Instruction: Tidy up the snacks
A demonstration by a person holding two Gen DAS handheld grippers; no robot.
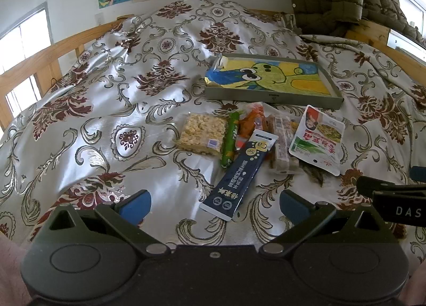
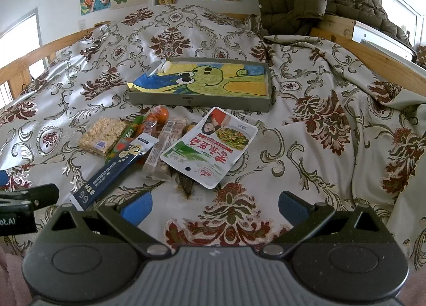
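Amid snack pile: navy stick pack (image 1: 237,172) long axis diagonal, toward tray (image 1: 271,96).

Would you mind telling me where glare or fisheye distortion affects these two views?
Left wrist view: window light puts bright glare on the shiny bedspread left of the snack pile, and the wooden bed rail bows into a curve. Right wrist view: sheen is milder, the white pouch reads sharply, and the tray edges bend slightly. Both views go dark in the corners.
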